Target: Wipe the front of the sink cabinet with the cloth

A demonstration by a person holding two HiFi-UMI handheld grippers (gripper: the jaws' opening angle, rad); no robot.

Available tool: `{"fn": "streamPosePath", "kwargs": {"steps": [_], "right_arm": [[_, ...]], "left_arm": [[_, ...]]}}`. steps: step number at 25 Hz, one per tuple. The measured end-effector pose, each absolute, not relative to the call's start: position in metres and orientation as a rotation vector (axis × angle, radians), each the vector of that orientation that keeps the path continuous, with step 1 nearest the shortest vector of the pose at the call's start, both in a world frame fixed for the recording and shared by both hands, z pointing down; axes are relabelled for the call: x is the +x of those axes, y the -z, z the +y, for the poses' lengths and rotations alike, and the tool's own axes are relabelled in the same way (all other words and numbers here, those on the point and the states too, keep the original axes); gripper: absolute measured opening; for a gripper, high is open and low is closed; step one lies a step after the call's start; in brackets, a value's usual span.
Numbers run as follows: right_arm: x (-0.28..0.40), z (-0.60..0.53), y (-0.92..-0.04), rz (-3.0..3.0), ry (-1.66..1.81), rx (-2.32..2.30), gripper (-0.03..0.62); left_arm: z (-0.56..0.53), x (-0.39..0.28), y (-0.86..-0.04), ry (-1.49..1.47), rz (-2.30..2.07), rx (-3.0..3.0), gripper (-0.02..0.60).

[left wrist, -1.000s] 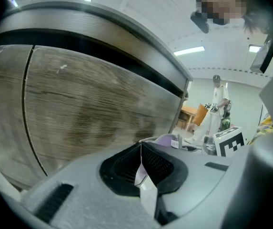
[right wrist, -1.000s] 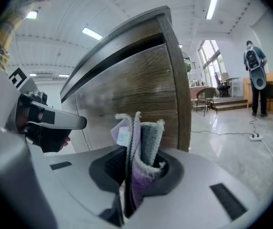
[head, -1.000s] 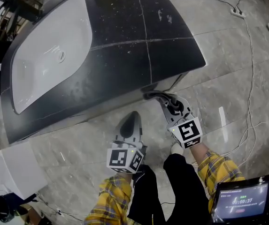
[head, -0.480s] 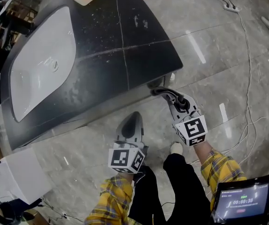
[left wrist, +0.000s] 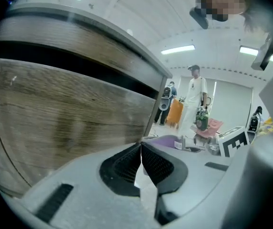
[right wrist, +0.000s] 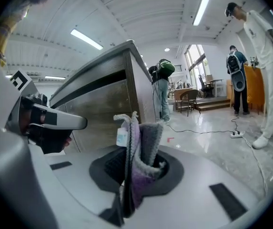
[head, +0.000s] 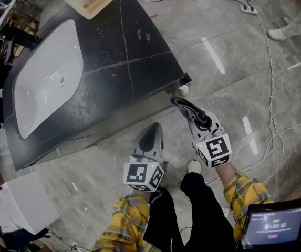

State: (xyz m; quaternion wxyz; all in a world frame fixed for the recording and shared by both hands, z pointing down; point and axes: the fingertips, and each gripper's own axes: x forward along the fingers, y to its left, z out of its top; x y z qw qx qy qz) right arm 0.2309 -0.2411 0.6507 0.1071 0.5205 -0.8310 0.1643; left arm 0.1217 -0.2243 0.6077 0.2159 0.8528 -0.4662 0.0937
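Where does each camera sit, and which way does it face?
Head view: on the person's head, looking steeply down at the black countertop and white sink; shows left gripper, right gripper, plaid sleeves.
Left gripper view: on the left gripper, looking along its shut fingers at the wood-grain cabinet front; right gripper shows at right.
Right gripper view: on the right gripper, looking past the cloth in its fingers toward the cabinet's corner; left gripper shows at left.
Shared: both gripper views show the cabinet and the other gripper.

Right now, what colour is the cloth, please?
The cloth is grey and purple; right gripper view.
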Motion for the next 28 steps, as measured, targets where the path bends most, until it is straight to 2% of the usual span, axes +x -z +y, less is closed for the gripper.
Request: {"fn": "streamPosePath", "kwargs": {"steps": [12, 28], "right_arm": [[0.225, -0.206, -0.589, -2.441, -0.482, 1.583, 0.043], [0.181, -0.17, -0.466, -2.512, -0.435, 1.677, 0.043]], "left_arm": [[-0.203, 0.131, -0.55, -0.22, -1.231, 2.431, 0.006], [-0.167, 0.082, -0.448, -0.135, -1.255, 2.485, 0.006]]}}
